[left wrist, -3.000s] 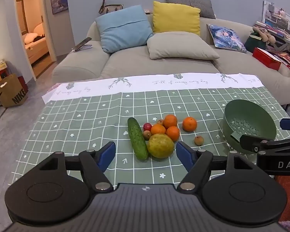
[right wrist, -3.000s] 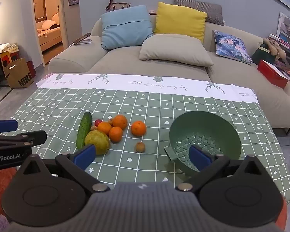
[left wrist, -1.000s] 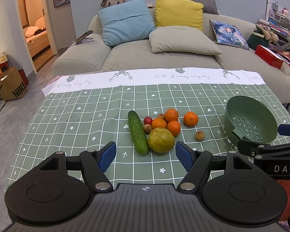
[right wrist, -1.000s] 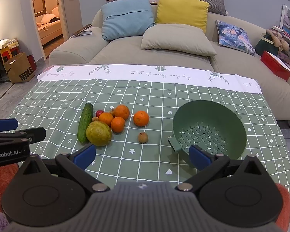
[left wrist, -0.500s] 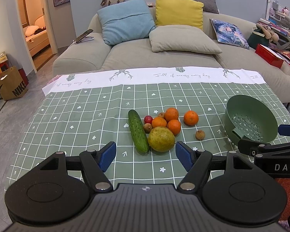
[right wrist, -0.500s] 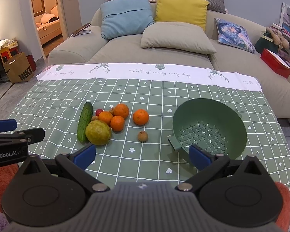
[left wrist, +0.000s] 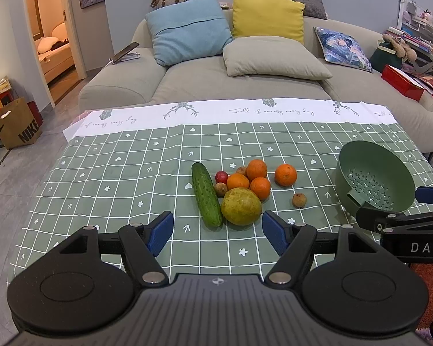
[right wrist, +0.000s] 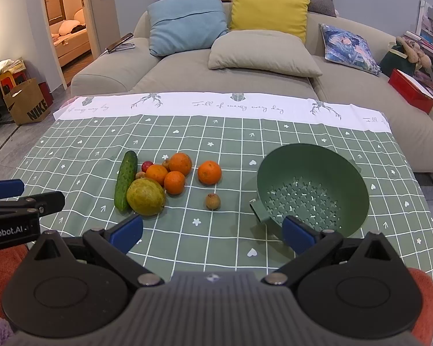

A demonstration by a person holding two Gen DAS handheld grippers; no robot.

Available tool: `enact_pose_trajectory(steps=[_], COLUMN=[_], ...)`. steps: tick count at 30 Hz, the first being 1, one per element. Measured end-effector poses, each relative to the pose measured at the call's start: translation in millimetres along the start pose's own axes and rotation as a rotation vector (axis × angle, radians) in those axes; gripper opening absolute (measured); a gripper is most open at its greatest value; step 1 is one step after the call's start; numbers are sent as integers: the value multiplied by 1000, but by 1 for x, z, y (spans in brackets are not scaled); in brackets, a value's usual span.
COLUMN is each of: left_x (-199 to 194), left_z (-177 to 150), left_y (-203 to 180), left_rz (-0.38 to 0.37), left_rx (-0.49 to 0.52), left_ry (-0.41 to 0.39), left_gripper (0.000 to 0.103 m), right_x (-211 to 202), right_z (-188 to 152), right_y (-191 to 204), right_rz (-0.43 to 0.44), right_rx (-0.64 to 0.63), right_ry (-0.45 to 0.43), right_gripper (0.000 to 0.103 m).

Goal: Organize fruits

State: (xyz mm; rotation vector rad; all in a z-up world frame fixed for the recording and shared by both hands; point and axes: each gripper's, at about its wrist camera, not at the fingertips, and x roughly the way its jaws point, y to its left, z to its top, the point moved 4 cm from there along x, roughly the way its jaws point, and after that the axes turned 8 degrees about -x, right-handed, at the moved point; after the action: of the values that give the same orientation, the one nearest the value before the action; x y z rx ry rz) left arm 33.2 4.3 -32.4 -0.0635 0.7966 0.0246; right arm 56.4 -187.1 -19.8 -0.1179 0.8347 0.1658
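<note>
A desk (left wrist: 106, 173) covered by a green grid-patterned tablecloth with a white printed band along its far edge is shown in both wrist views.

The left hand-held gripper (left wrist: 216, 232) is held above the near edge of the desk, left of centre. Its blue-padded fingers are spread apart and nothing is held between them.

Near the middle of the desk, a long dark green cucumber (left wrist: 206, 197) is laid with one end toward the near edge. A large yellow-green round fruit (left wrist: 241, 206) is seen touching its right side. Behind that fruit, three round oranges (left wrist: 246, 180) are grouped in contact, with a small red round fruit (left wrist: 221, 177) and a small brown round fruit (left wrist: 220, 189) between them and the cucumber. A fourth round orange (left wrist: 285, 174) is placed apart to the right, and another small brown fruit (left wrist: 299, 199) lies alone nearer the near edge.

A green plastic colander bowl with a perforated base (right wrist: 311, 173) is positioned near the right edge of the desk; no fruit is seen inside it.

The right hand-held gripper (right wrist: 212, 232) is held above the near edge, between the fruit group and the colander. Its fingers are set wide apart and empty.
</note>
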Motion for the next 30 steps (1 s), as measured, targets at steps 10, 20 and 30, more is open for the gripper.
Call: enact_pose_trajectory(steps=[10,20,30], left_x=[0,2,25], left_z=[0,-1,10], left_y=[0,-1,7], left_rz=[0,-7,-83], left_rx=[0,3,-31], left_ry=[-1,6,74], left_gripper=[82,83,71], right_x=[1,3,24], right_z=[-1,-2,6], right_y=[0,0,5], right_rz=[1,5,110], right_rx=[4,5,-48], right_ry=[3,7,-78], right_gripper=[99,98,98])
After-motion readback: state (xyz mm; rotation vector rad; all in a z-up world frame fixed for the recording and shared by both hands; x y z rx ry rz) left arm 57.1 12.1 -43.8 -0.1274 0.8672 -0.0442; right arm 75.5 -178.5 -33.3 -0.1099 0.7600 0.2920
